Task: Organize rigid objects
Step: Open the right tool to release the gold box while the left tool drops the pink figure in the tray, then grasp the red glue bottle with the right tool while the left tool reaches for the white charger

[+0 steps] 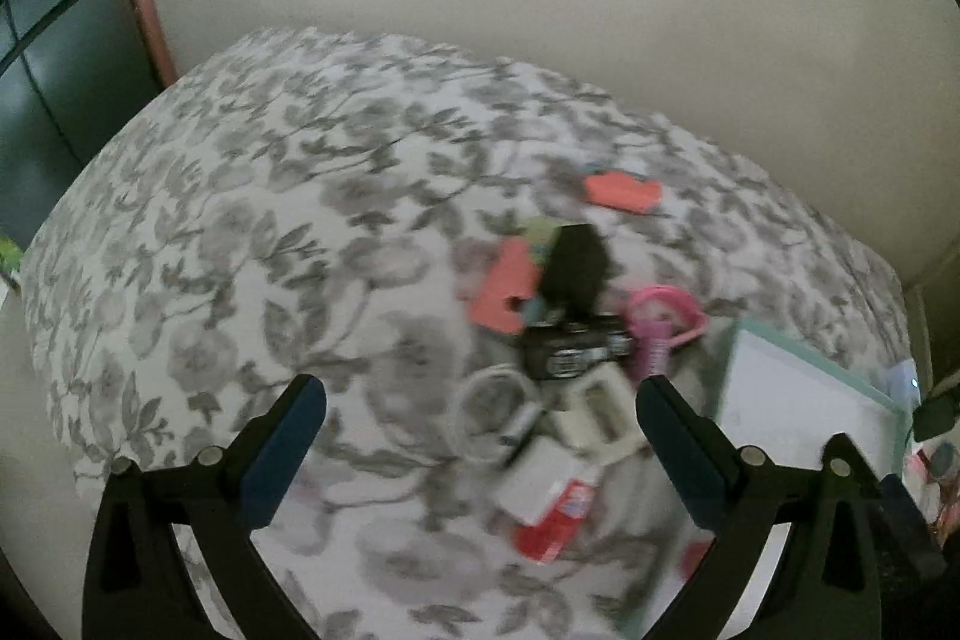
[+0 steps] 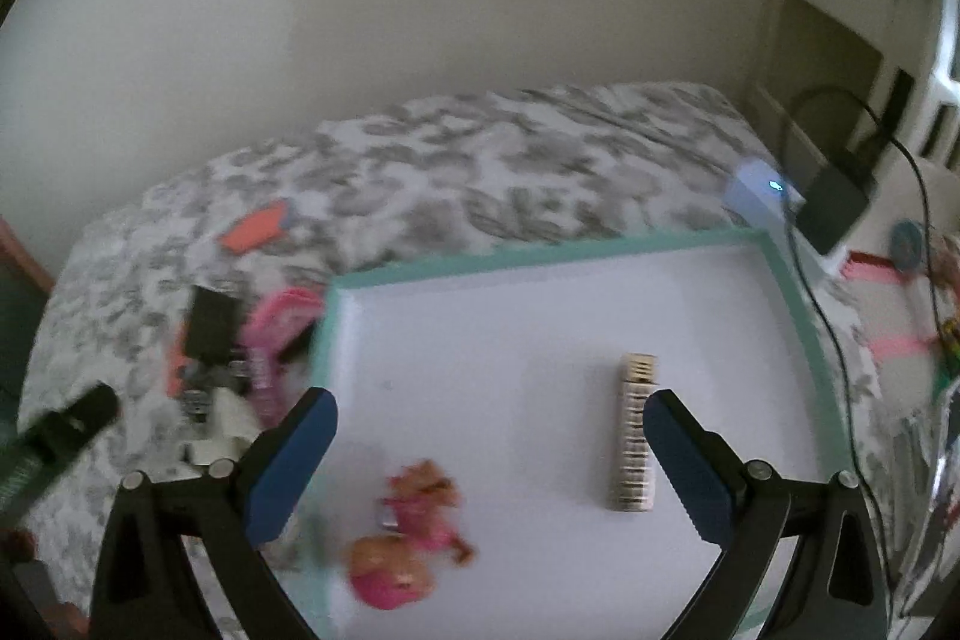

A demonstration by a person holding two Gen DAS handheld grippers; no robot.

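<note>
Tray [image 2: 798,316]: lying on the bed [image 1: 252,196], holding a pink doll [image 2: 408,538] and a striped bar [image 2: 636,436], little else.
Pile [image 1: 570,358]: still waiting beside the tray, black, white, coral and pink pieces overlapping.
Risk: snagging neighbours, tumbling pieces off soft bedding.
Left gripper [image 1: 480,418]: fingers spread, holding nothing.
Right gripper [image 2: 489,430]: fingers spread, hovering empty over the tray.

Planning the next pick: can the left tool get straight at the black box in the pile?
Probably yes. The left tool is open and empty, and the black box lies uncovered ahead of it on the bedspread, though white pieces crowd its near side.
</note>
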